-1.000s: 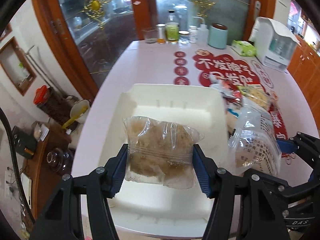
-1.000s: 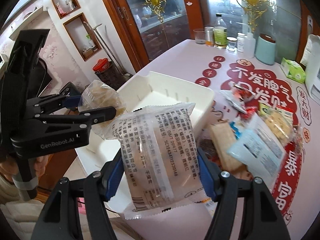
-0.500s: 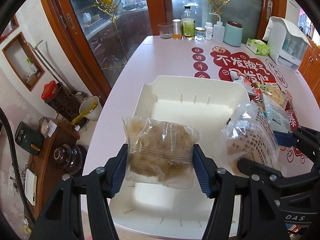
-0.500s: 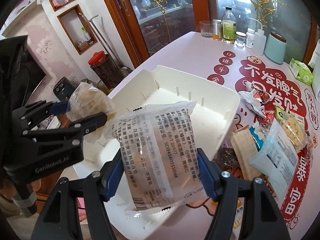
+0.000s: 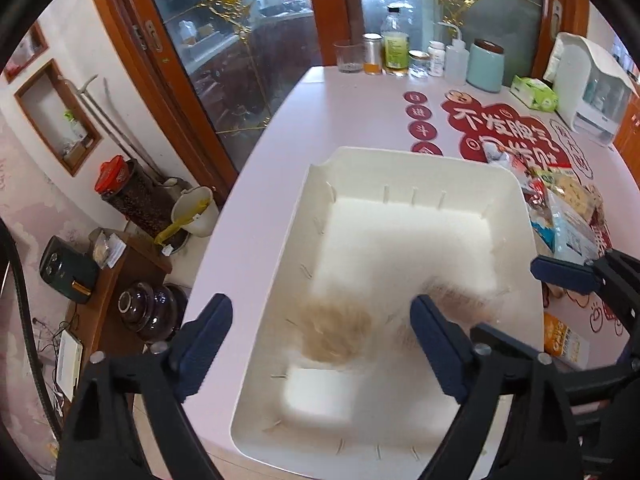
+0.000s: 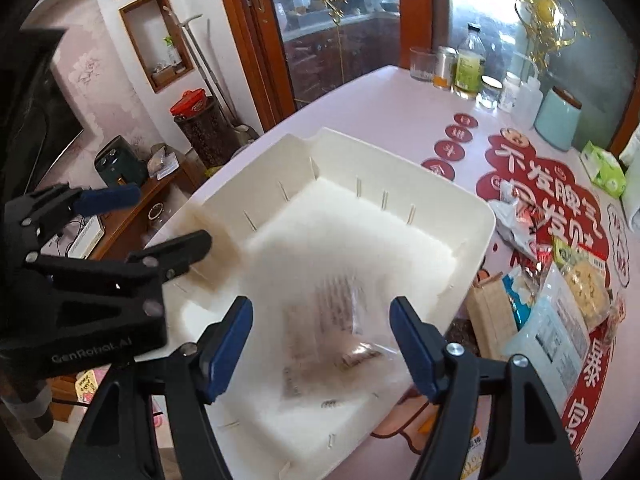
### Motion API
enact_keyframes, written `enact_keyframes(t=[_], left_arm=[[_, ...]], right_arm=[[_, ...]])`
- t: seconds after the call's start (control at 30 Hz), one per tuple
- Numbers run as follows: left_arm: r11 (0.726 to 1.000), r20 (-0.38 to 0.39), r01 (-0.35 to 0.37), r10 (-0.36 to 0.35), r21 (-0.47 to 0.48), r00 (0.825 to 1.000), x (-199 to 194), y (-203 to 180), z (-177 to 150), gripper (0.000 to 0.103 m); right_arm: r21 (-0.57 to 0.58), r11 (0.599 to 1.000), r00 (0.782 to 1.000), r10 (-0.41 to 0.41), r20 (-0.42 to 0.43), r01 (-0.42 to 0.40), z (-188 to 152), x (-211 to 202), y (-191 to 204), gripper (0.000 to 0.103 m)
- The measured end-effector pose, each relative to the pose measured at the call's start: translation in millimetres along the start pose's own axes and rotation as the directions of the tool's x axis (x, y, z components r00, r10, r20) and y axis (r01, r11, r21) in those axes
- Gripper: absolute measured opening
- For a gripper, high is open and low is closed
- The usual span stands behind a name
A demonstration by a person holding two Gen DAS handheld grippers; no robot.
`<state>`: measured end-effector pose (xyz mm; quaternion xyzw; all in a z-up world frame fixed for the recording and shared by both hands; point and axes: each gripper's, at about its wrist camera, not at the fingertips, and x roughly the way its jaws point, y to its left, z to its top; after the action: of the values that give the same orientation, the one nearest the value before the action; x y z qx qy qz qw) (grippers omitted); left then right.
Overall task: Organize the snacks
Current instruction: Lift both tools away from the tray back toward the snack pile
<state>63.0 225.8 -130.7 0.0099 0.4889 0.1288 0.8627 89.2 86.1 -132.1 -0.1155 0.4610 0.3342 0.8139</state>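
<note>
A white plastic bin (image 5: 400, 168) stands on the pink table; it also shows in the right wrist view (image 6: 400, 160). My left gripper (image 5: 320, 336) is open above its near left part. A brown snack packet (image 5: 336, 332) is a blur inside the bin below it. My right gripper (image 6: 320, 344) is open above the bin's near right part. A clear printed packet (image 6: 336, 332) is a blur in the bin below it, also seen in the left wrist view (image 5: 460, 300). Each gripper shows in the other's view.
A pile of loose snack packets (image 6: 560, 300) lies on the table right of the bin, also in the left wrist view (image 5: 560, 216). Bottles, jars and a teal canister (image 5: 486, 65) stand at the far edge. A white appliance (image 5: 592, 88) stands far right.
Both grippers opened and let go of their packets. The brown packet and the printed packet dropped into the bin and are blurred by motion.
</note>
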Motion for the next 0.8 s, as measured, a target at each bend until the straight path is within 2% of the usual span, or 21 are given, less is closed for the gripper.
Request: enact_keyframes(t=[0.23,0.8], left_arm=[[1.000,-0.015,0.003,-0.004,-0.024,1.000,0,4,3,0.093],[1.000,0.012,0.010,-0.010,0.016,1.000,-11,-15,7,0.093]], right_arm=[[-0.011,1.000,1.000,0.011,0.016,-0.011,-1,-6,3,0.072],[0.052,0.999,0.999,0.002,0.041,-0.004,-12,-24,-12,0.072]])
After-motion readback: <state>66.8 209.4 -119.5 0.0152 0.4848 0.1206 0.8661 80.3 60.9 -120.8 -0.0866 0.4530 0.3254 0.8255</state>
